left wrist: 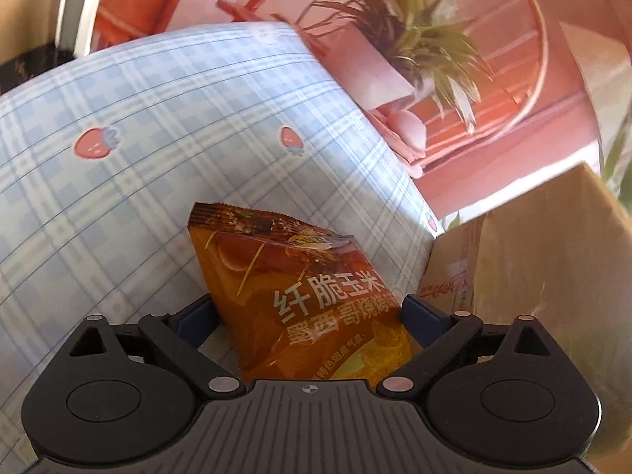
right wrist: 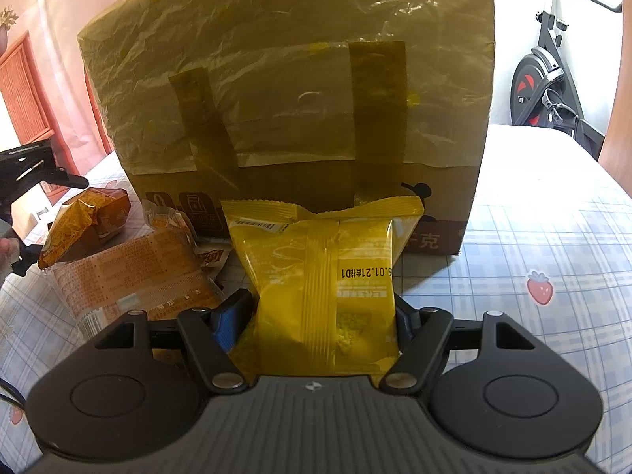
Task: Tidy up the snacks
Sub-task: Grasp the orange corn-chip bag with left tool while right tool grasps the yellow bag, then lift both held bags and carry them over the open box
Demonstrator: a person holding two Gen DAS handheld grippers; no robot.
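While the left wrist view tilts steeply, the left tongs [left wrist: 310, 312] are clamped on an orange bag [left wrist: 300, 296], its white Chinese lettering facing the camera and its crimped top end pointing away. Under and behind the bag lies the counter [left wrist: 138, 181], covered in a blue plaid cloth with strawberry prints. A cardboard box [left wrist: 525, 245] stands just to the right of the bag, at the counter's edge. Beyond the counter, a potted plant [left wrist: 418, 39] sits on a reddish stand.

Seen from the right wrist, the right tongs [right wrist: 322, 316] are clamped on a yellow bag [right wrist: 324, 284], back seam and printed date facing the camera. Its top edge reaches the foot of the box [right wrist: 292, 91], which stands upright on the counter [right wrist: 553, 229] with a crinkled plastic sheet taped over its face by 2 strips. To the left, the left tongs [right wrist: 23, 205] hold the orange bag [right wrist: 87, 221] above a clear-wrapped packet [right wrist: 134, 276] that lies on the counter beside the box. An exercise bike [right wrist: 549, 79] stands far right.
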